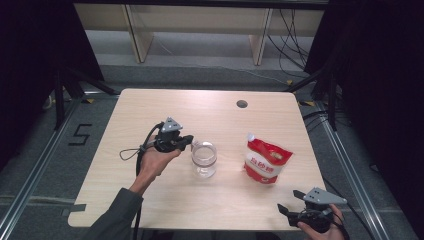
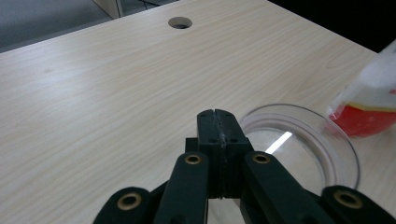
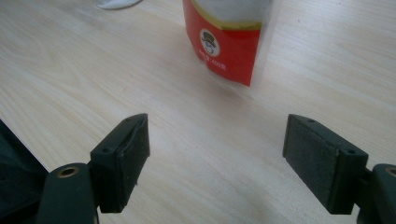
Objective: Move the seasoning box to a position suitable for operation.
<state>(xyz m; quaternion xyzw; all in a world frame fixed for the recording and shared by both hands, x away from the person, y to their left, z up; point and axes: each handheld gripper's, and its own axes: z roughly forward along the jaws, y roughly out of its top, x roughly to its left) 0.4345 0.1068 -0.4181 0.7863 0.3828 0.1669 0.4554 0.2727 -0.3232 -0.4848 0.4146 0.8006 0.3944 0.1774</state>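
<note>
Jar (image 1: 204, 159) stands mid-worktop (image 1: 150, 102), empty beside our left gripper (image 1: 186, 143); in the left gripper view its fingers (image 2: 217, 135) are pressed together, empty, at the jar rim; in the right gripper view our fingers (image 3: 126, 154) gape before the unopened red pouch (image 3: 224, 42) right of the jar, so filling remains.

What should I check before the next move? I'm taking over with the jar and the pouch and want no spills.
1. Jar upright on the table, mouth open, no lid seen: ok.
2. Jar empty: looks so through the clear wall, ok.
3. Left gripper shut on nothing, jaws pressed together just beside the jar rim: ok, though whether it touches the rim, cannot tell.
4. Right gripper open, with bare table between the jaws and the pouch ahead of them: ok.
5. Pouch standing upright, apart from the jar: ok.
6. Pouch spout sealed or opened: cannot tell.
</note>
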